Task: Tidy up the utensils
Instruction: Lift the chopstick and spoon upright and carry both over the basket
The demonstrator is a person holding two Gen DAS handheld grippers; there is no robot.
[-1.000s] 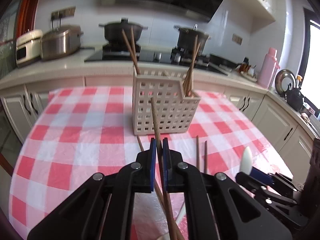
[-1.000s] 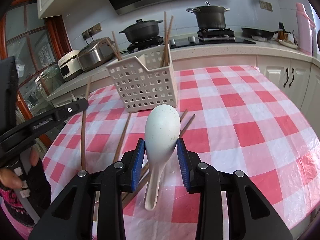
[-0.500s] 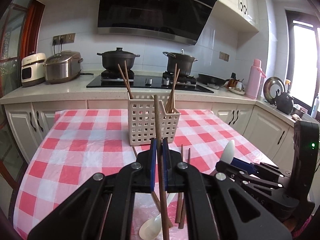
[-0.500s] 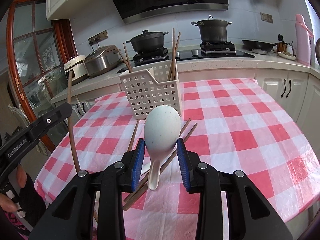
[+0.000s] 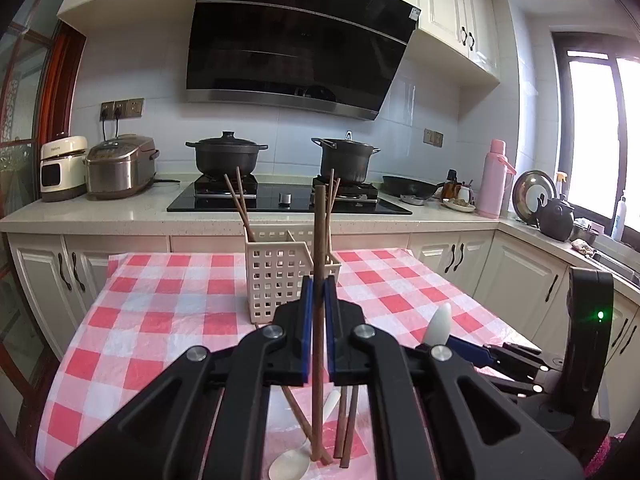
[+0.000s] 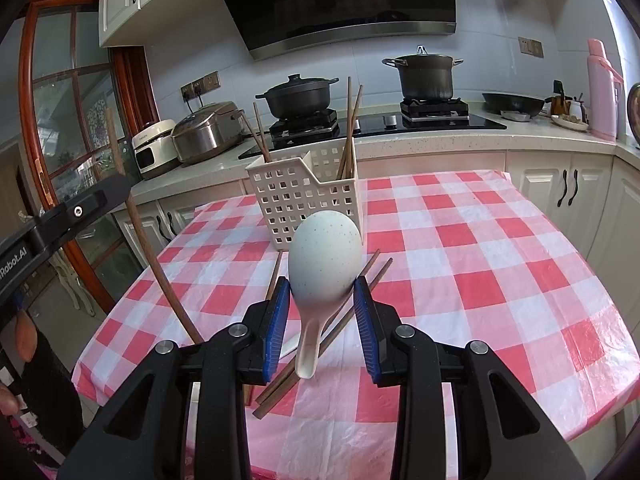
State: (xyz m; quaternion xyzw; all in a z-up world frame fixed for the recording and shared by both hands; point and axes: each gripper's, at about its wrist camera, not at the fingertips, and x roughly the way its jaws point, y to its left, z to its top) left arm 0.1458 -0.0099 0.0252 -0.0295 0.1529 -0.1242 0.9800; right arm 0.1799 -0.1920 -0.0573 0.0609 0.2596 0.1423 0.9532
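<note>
My left gripper (image 5: 318,300) is shut on a brown wooden chopstick (image 5: 319,240) that stands almost upright, lifted above the table. My right gripper (image 6: 322,300) is shut on the bowl of a pale speckled ceramic spoon (image 6: 325,256), handle hanging down. A white perforated utensil basket (image 6: 308,196) stands on the checked table ahead, with chopsticks leaning in both compartments. Loose chopsticks (image 6: 344,312) and a second white spoon (image 5: 294,464) lie on the cloth below the grippers. In the right wrist view the left gripper's finger (image 6: 76,212) and its held chopstick (image 6: 140,232) show at the left.
The table wears a red and white checked cloth (image 6: 480,260). Behind it runs a counter with a hob, two black pots (image 5: 226,156), a rice cooker (image 5: 120,166) and a pink flask (image 5: 494,178). A person's hand (image 6: 24,336) shows at the left edge.
Both grippers have risen and drawn back from the basket, the left one more. The held chopstick now stands more upright. The table looks farther below.
</note>
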